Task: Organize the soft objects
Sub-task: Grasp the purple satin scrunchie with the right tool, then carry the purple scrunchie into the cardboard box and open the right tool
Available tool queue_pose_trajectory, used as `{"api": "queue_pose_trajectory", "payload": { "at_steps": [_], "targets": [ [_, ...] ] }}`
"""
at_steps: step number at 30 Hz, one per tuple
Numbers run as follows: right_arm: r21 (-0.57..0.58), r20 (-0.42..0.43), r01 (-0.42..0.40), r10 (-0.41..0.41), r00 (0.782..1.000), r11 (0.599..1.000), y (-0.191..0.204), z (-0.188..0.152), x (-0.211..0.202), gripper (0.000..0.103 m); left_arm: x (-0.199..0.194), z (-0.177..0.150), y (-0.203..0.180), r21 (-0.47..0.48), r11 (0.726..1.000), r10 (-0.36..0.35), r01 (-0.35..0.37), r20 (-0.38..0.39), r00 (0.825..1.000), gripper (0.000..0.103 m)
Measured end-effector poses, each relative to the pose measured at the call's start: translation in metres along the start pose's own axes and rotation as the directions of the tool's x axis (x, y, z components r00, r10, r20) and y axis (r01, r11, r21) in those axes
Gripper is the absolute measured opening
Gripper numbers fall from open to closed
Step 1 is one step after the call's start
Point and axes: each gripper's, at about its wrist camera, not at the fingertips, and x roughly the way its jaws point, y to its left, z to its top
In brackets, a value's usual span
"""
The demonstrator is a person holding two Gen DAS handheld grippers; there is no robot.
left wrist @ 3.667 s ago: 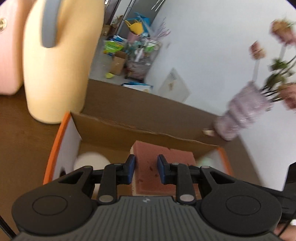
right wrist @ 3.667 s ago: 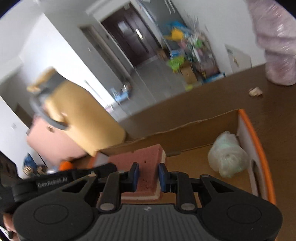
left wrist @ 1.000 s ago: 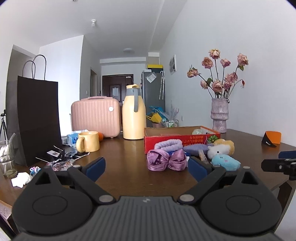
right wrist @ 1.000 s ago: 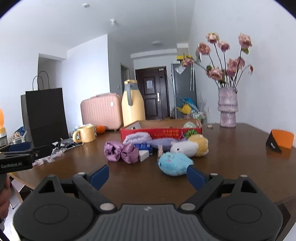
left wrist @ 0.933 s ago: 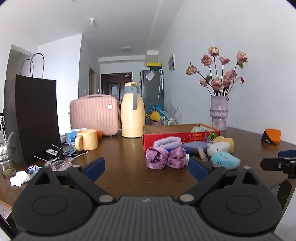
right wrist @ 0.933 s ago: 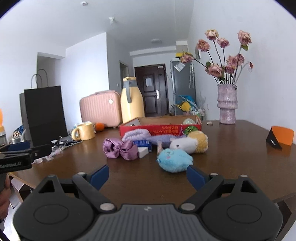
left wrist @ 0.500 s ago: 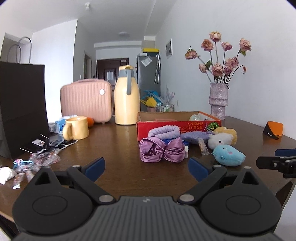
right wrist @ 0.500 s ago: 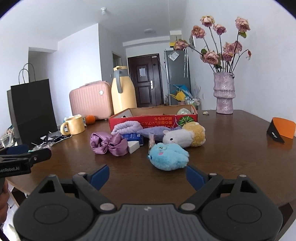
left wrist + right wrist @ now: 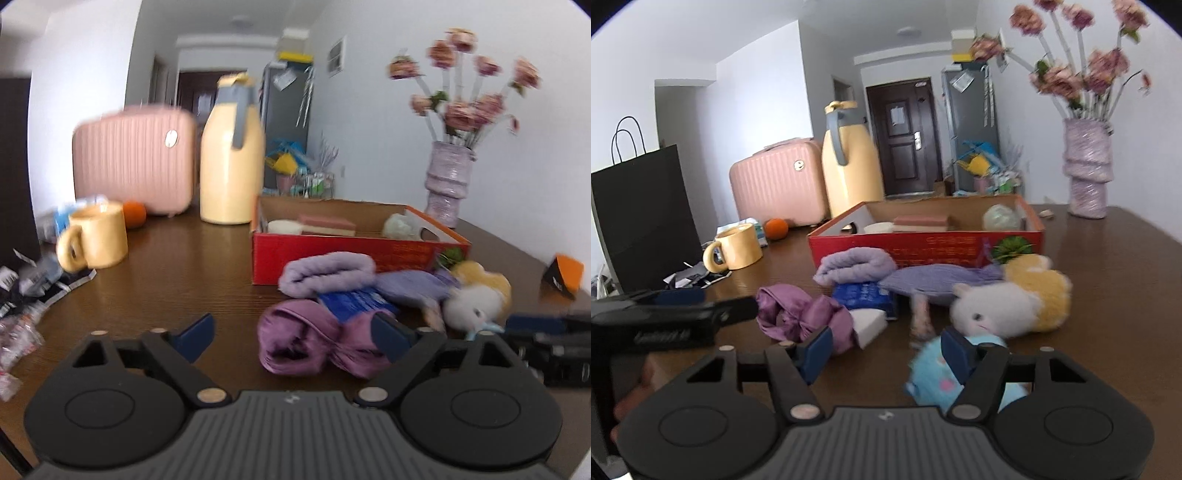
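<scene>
A pile of soft things lies in front of a red box [image 9: 354,251] [image 9: 923,243] holding a pink sponge [image 9: 327,224]. My left gripper [image 9: 293,336] is open and its jaws are closing. A purple satin bow [image 9: 306,343] lies between them, close to the right finger, and the left pad stands apart from it. My right gripper [image 9: 886,350] is open and its jaws are closing over bare table, with nothing between them. A blue plush [image 9: 934,376] sits just outside its right finger, and the purple satin bow [image 9: 801,314] beyond its left finger.
A lilac headband [image 9: 855,267], a blue packet [image 9: 862,295], a white block [image 9: 868,321] and a white-and-yellow plush [image 9: 1008,299] crowd the pile. A yellow mug [image 9: 96,240], thermos [image 9: 231,166], pink case [image 9: 136,158] and vase [image 9: 1087,173] stand behind. A black bag [image 9: 639,218] stands at the left.
Both grippers moved forward to the pile and tipped down. Both pairs of jaws narrowed, the right more. The bow now sits between the left jaws.
</scene>
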Motion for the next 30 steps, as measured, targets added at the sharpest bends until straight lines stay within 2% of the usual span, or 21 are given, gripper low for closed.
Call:
{"api": "queue_pose_trajectory", "payload": {
  "at_steps": [3, 5, 6, 7, 8, 9, 10, 13, 16, 24, 30],
  "targets": [
    [0.026, -0.033, -0.071, 0.072, 0.997, 0.997, 0.007, 0.01, 0.031, 0.063, 0.028, 0.013, 0.025, -0.076, 0.997, -0.031, 0.026, -0.06, 0.998, 0.071],
    [0.035, -0.064, -0.107, 0.109, 0.992, 0.994, 0.014, 0.014, 0.052, 0.063, 0.045, 0.018, 0.04, -0.125, 0.99, -0.072, 0.06, -0.095, 0.993, 0.049],
    [0.034, -0.079, -0.118, 0.12, 0.99, 0.992, 0.018, 0.015, 0.062, 0.06, 0.053, 0.019, 0.045, -0.145, 0.987, -0.089, 0.072, -0.118, 0.989, 0.032],
    [0.032, -0.09, -0.128, 0.13, 0.987, 0.991, 0.023, 0.015, 0.071, 0.056, 0.061, 0.019, 0.049, -0.168, 0.982, -0.113, 0.088, -0.147, 0.983, 0.026],
    [0.033, -0.103, -0.136, 0.139, 0.985, 0.99, 0.026, 0.015, 0.078, 0.054, 0.068, 0.018, 0.052, -0.185, 0.978, -0.134, 0.102, -0.173, 0.976, 0.025],
    [0.042, -0.118, -0.145, 0.149, 0.982, 0.989, 0.028, 0.014, 0.086, 0.049, 0.073, 0.016, 0.055, -0.206, 0.972, -0.155, 0.114, -0.194, 0.969, 0.02],
    [0.057, -0.126, -0.151, 0.157, 0.98, 0.987, 0.029, 0.013, 0.091, 0.038, 0.075, 0.013, 0.056, -0.221, 0.968, -0.17, 0.123, -0.206, 0.964, 0.013],
    [0.076, -0.134, -0.152, 0.161, 0.978, 0.986, 0.03, 0.011, 0.097, 0.023, 0.072, 0.008, 0.057, -0.216, 0.966, -0.188, 0.144, -0.199, 0.962, 0.008],
    [0.071, -0.13, -0.16, 0.169, 0.977, 0.984, 0.032, 0.012, 0.09, 0.017, 0.064, 0.01, 0.054, -0.221, 0.964, -0.196, 0.151, -0.199, 0.96, 0.006],
    [0.027, -0.036, -0.166, 0.166, 0.985, 0.986, 0.03, 0.009, 0.02, 0.016, 0.002, 0.022, 0.024, -0.178, 0.96, -0.238, 0.216, -0.112, 0.965, 0.006],
    [0.048, 0.036, -0.127, 0.125, 0.991, 0.991, 0.011, 0.001, -0.034, 0.016, -0.032, 0.024, -0.018, -0.125, 0.954, -0.284, 0.273, -0.079, 0.956, 0.006]
  ]
}}
